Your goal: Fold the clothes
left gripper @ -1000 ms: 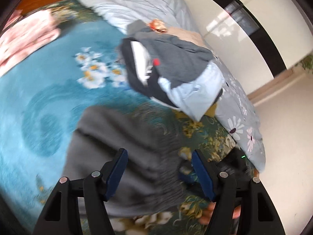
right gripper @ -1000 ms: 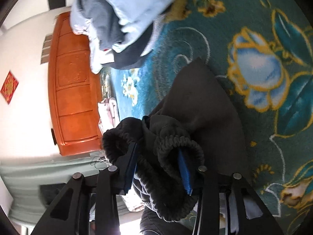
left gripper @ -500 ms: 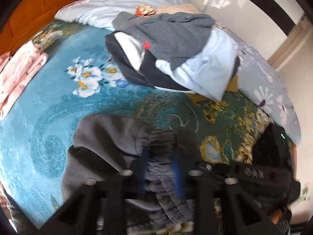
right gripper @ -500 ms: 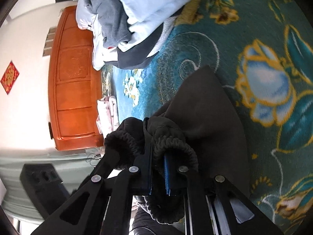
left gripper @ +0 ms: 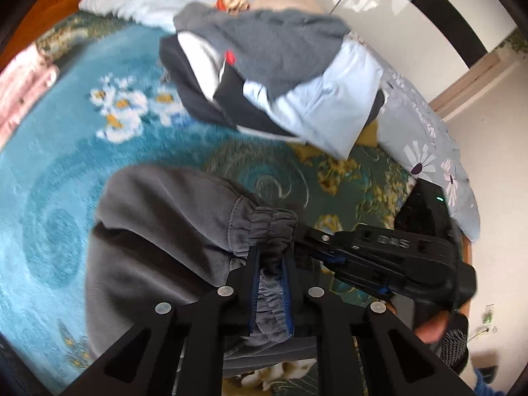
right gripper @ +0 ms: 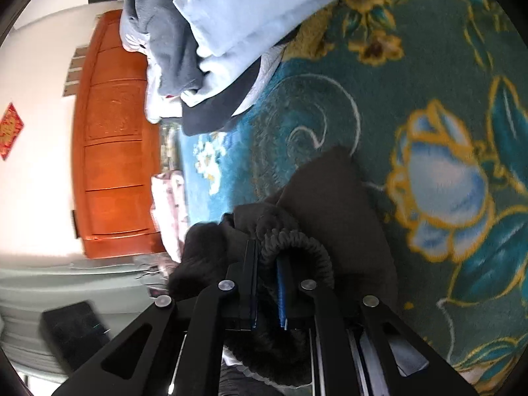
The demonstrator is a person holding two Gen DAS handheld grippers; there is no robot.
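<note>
Now — left gripper (left gripper: 271, 260) pinching grey trousers (left gripper: 171, 231) | right gripper (left gripper: 379, 257) lettering unreadable

black left gripper (left gripper: 271, 265), blue-lined jaws, silver screws

Left wrist camera sits just behind left claw (left gripper: 271, 265), looks forward and down across bed, very near grey pants (left gripper: 158, 231). Right claw (left gripper: 373, 257) shows at its right side. Right wrist camera sits just behind right claw (right gripper: 267, 283), view rolled sideways, close above teal flowered blanket (right gripper: 429, 99). Both views share grey pants, clothes pile (left gripper: 280, 76) (right gripper: 211, 26), blanket, wooden headboard (right gripper: 112, 138).
</note>
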